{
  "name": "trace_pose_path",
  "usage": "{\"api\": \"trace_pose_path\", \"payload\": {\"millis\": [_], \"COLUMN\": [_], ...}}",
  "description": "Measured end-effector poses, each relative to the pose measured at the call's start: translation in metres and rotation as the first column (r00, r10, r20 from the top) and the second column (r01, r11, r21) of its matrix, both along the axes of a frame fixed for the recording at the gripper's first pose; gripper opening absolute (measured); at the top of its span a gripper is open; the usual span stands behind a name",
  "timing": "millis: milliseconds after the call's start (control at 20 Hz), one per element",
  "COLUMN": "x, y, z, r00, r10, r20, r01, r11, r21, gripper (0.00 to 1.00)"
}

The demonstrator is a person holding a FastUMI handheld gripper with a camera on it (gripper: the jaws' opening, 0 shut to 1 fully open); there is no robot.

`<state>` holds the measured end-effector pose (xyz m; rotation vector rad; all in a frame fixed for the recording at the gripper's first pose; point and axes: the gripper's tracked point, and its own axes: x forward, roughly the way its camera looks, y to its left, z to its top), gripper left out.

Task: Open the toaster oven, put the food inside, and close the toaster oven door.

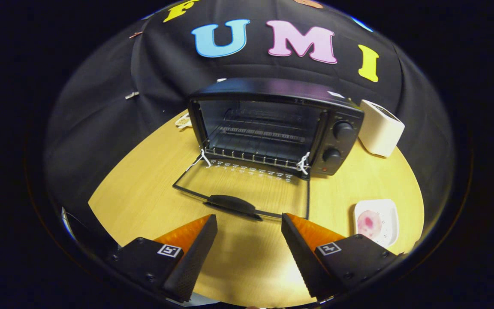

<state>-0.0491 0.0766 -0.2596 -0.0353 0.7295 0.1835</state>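
Spread apart and empty, the gripper point(249, 223) hangs just short of the oven door point(247, 189), with the food point(369, 223) lower right beside its right finger.

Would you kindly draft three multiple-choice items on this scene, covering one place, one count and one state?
1. Where is the plate of food?
A. on the table beside the gripper's right finger
B. on the oven rack
C. on top of the toaster oven

2. How many knobs does the toaster oven have?
A. one
B. two
C. four

3. How is the oven door?
A. shut
B. half raised
C. folded down flat

Key: 1 A, the plate lies on the wood, outside the oven; 2 B, two dials, one above the other; 3 C, the glass lies on the table ahead of the open gripper.
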Motion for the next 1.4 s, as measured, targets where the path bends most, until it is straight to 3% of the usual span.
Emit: {"api": "trace_pose_path", "payload": {"millis": [650,1000,1400], "x": [0.025,0.030,0.014], "y": [-0.186,-0.278,-0.346], "z": [0.053,0.037,-0.006], "r00": [0.991,0.974,0.955], "r10": [-0.134,-0.216,-0.228], "r20": [-0.009,-0.071,-0.193], "r01": [0.135,0.221,0.242], "r11": [0.989,0.972,0.969], "r21": [0.069,0.074,0.056], "gripper": [1.00,1.00,1.00]}}
